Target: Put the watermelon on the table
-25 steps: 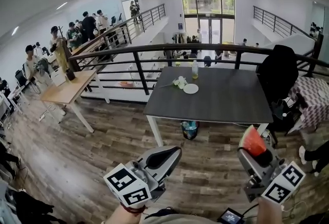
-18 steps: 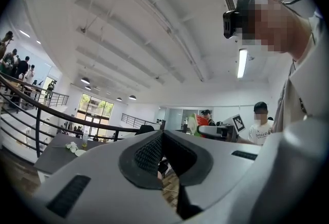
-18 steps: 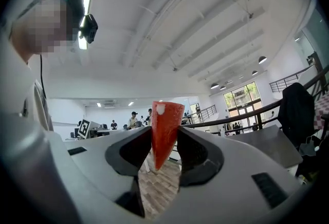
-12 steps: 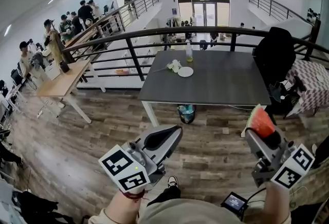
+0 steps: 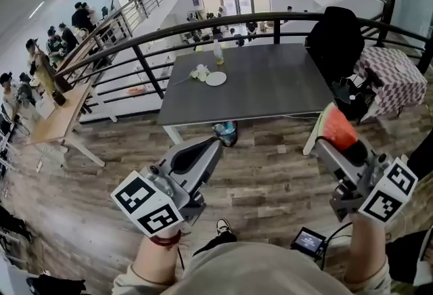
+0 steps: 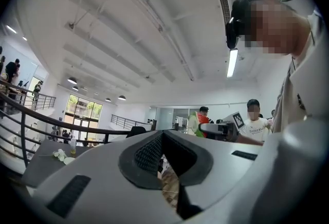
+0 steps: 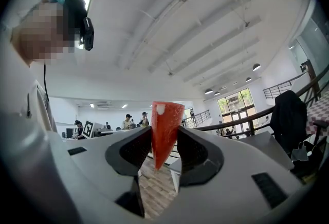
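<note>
Right gripper (image 5: 342,149) clamping watermelon (image 7: 166,120), lower part hidden

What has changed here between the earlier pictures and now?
The person has walked toward the dark table, which now looks nearer in the head view. Nothing was taken or released: the right hand-held gripper still clamps the watermelon slice; the left hand-held gripper stays shut and empty.
</note>
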`<state>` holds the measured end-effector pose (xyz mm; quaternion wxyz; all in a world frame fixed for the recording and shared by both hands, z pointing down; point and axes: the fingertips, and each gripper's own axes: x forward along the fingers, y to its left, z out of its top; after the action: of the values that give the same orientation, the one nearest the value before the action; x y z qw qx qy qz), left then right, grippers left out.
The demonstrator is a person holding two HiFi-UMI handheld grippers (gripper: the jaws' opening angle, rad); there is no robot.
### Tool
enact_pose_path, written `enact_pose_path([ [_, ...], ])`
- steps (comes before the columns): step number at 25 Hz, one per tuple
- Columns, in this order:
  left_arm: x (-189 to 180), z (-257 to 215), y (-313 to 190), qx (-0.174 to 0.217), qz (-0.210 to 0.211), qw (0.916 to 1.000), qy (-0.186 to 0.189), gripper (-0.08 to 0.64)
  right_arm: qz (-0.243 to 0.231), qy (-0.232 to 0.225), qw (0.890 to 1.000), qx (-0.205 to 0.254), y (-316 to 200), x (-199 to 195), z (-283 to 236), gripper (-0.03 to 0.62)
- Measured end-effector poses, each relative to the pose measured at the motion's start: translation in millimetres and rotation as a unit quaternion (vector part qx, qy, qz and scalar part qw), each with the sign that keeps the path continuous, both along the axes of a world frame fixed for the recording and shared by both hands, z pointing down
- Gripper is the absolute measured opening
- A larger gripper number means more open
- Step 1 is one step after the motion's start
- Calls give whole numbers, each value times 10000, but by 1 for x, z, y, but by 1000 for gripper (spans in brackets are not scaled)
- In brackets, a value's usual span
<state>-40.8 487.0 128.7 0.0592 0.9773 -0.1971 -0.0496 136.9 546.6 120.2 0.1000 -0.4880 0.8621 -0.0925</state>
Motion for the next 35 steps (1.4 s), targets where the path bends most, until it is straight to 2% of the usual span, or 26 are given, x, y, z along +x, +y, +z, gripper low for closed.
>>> enact_pose_path([
  [3, 8, -1, -13, 80, 47, 9999, -89, 3, 26, 67, 10000, -13, -11, 3, -1, 167],
  [11, 5, 11, -57, -99, 208, 9997, 18, 3, 130, 101, 9998, -114, -52, -8, 4, 167],
  [18, -25, 9, -123, -90, 181, 9997, 124, 3, 169, 271, 9995, -74, -113, -37, -5, 167],
  [21, -37, 4, -147, -105, 343, 9991, 209, 3, 281, 337, 9990, -44, -136, -52, -16, 168],
  [27, -59, 11, -188, -226, 557, 9980, 199, 3, 362, 337, 9987, -88, -183, -81, -15, 167],
  [35, -87, 19, -225, -335, 595, 9974, 212, 3, 289, 326, 9989, -154, -227, -113, -13, 167],
])
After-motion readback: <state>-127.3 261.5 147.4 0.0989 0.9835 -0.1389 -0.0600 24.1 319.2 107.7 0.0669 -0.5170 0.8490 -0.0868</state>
